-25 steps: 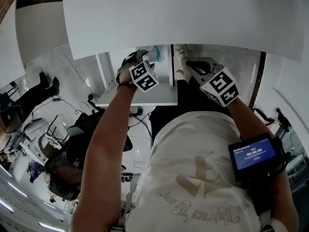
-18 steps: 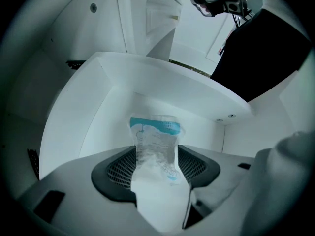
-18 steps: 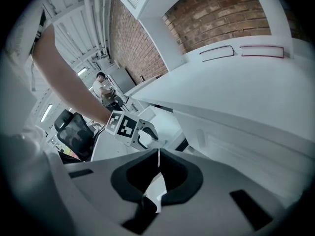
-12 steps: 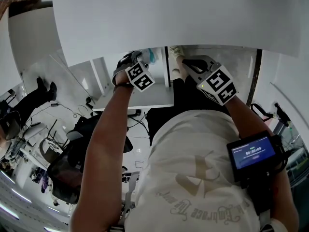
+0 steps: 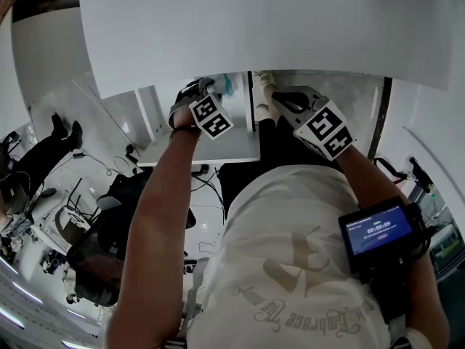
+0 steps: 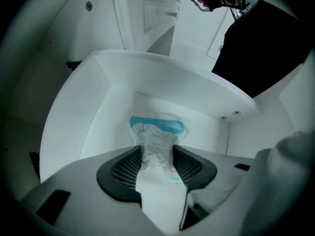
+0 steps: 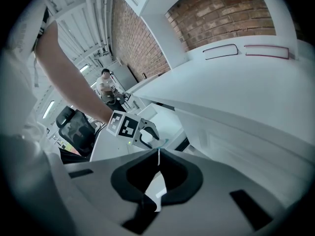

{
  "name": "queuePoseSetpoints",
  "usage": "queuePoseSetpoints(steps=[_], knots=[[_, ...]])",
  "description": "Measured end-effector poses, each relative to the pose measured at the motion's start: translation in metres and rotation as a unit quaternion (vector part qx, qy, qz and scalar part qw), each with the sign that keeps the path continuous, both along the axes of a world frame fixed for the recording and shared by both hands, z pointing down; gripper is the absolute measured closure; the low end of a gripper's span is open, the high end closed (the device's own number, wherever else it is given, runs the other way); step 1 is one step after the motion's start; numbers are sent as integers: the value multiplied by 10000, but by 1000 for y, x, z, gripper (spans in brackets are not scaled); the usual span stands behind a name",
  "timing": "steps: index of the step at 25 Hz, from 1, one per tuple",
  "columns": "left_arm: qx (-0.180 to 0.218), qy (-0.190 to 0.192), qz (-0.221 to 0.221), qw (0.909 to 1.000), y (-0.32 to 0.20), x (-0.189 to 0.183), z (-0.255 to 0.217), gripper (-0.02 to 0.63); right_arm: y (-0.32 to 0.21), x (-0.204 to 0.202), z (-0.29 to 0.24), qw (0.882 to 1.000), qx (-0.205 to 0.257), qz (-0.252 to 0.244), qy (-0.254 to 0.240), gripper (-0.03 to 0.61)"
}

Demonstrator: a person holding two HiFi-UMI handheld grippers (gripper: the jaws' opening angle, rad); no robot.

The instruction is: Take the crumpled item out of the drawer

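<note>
The white drawer (image 5: 211, 147) stands pulled out under the desk. In it lies the crumpled item (image 6: 158, 132), a clear wrapper with teal print, also seen as a teal scrap (image 5: 229, 84) in the head view. My left gripper (image 6: 156, 154) points straight down into the drawer (image 6: 98, 107). Its jaws have just been closing and the pads now pinch the wrapper's near part between them. In the head view the left gripper (image 5: 212, 91) is over the drawer's far end. My right gripper (image 7: 158, 151) is shut and empty. It hangs to the right (image 5: 280, 99), aimed at the left gripper (image 7: 142, 134).
The white desk top (image 5: 254, 27) overhangs the drawer. A black office chair (image 5: 94, 253) stands at lower left. A screen device (image 5: 378, 231) is strapped to the right forearm. Behind are a brick wall (image 7: 221, 18) and a distant person (image 7: 104, 82).
The head view has drifted slightly. Both grippers stay at the drawer, with the left one a little further left than a second ago.
</note>
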State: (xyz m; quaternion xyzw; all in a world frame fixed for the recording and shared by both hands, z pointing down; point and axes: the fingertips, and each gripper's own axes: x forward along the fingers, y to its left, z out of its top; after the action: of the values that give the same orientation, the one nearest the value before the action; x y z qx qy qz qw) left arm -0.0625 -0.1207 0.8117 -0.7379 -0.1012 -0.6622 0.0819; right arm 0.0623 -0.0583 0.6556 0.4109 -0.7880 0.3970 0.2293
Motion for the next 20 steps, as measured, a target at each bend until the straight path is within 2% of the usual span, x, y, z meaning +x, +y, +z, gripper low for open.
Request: queuePoseSetpoints(steps=[3,7,20], knots=[[17,25,30,10000,3,-1,-3,397,1,-5,-1,9999,39,-139,30,551],[-36,128,-197,9997,4,2,-10,399,-1,-10,-2,9997,75,-229,7,551],[62,274,-162,9995,13,-3,-36,399,-6,-38,-9,9967,208,-783,-87,551]])
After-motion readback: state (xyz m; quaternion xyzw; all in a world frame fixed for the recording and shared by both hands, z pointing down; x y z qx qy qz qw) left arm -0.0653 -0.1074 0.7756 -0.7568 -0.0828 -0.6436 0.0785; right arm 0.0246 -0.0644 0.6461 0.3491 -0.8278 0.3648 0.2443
